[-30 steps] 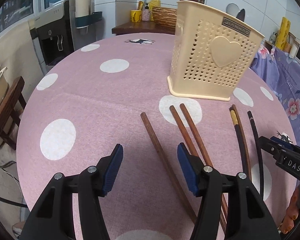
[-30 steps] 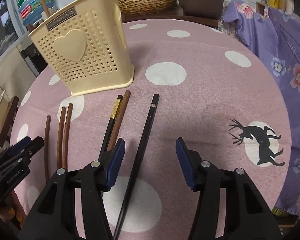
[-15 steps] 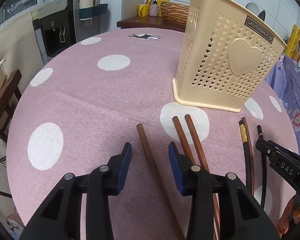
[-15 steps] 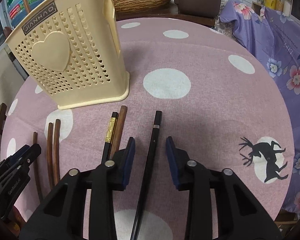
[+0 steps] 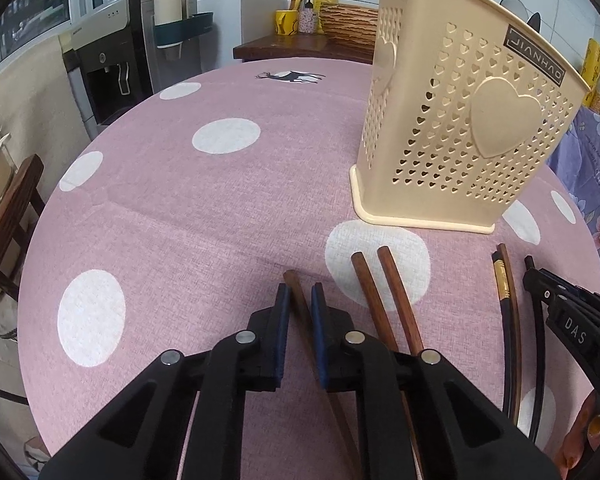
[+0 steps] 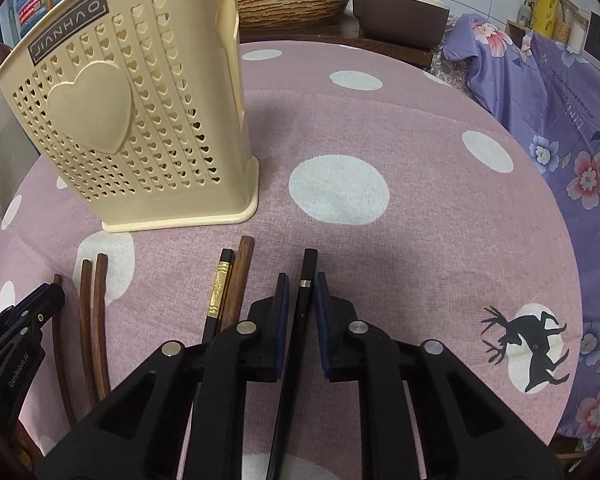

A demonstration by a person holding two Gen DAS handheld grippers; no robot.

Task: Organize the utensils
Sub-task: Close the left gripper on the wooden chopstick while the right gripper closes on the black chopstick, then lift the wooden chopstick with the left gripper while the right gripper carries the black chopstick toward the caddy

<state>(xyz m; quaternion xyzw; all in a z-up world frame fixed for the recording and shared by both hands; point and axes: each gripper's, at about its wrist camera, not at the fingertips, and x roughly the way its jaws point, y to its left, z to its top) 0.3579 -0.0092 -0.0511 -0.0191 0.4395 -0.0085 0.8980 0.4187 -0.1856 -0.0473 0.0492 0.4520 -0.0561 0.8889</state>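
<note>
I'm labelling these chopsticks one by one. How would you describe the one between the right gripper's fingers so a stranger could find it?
Start at the cream heart-pattern utensil basket on the pink dotted tablecloth. In front of it lie several chopsticks; take the rightmost, the black chopstick between the right gripper fingers. Unlike its brown and gold-banded neighbours, it lies alone and carries a thin silver band.

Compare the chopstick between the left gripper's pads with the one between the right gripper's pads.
The brown chopstick at the left gripper is plain reddish wood; the black chopstick at the right gripper is black with a thin silver band. The brown one lies leftmost in the row, the black one rightmost. Both lie flat on the tablecloth, ends towards the cream holder, flanked by nearly closed pads.
</note>
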